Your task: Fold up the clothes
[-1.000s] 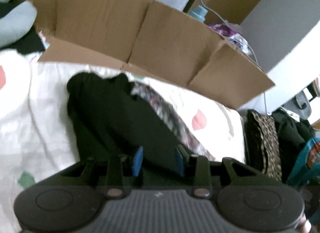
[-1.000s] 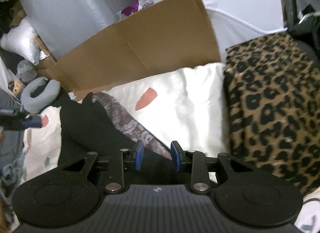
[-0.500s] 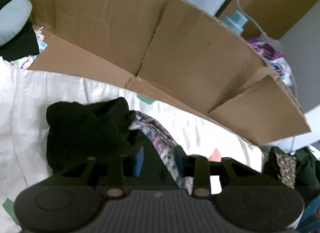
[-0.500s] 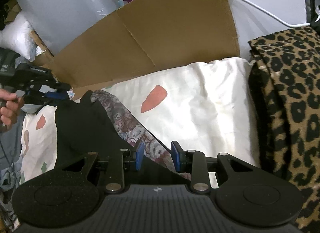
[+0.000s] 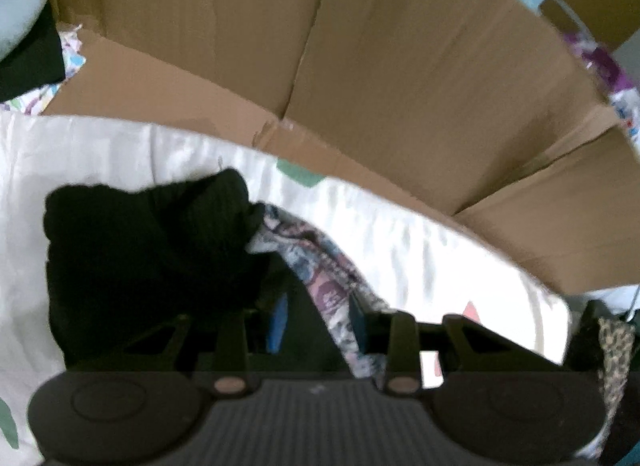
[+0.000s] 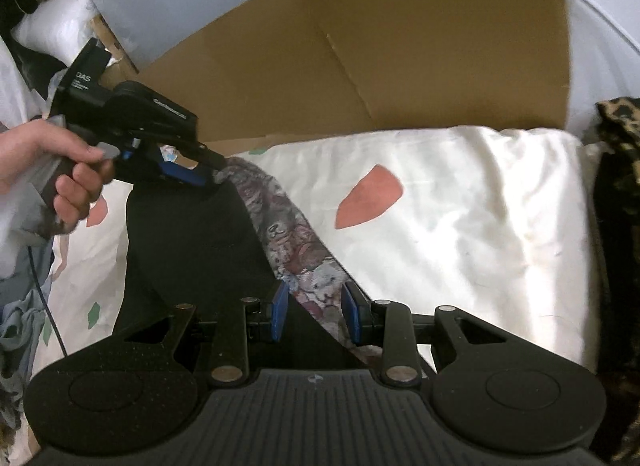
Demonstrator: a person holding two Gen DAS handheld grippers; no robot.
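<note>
Black garment (image 6: 192, 250) (patterned lining (image 6: 296, 250) showing) lies beside cardboard (image 6: 360, 57).

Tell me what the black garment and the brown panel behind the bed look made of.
Black garment: soft matte fabric, seemingly knit or fleece; it bunches and absorbs light. Brown panel: corrugated cardboard, dull finish, with straight crease lines and a raw cut edge.
</note>
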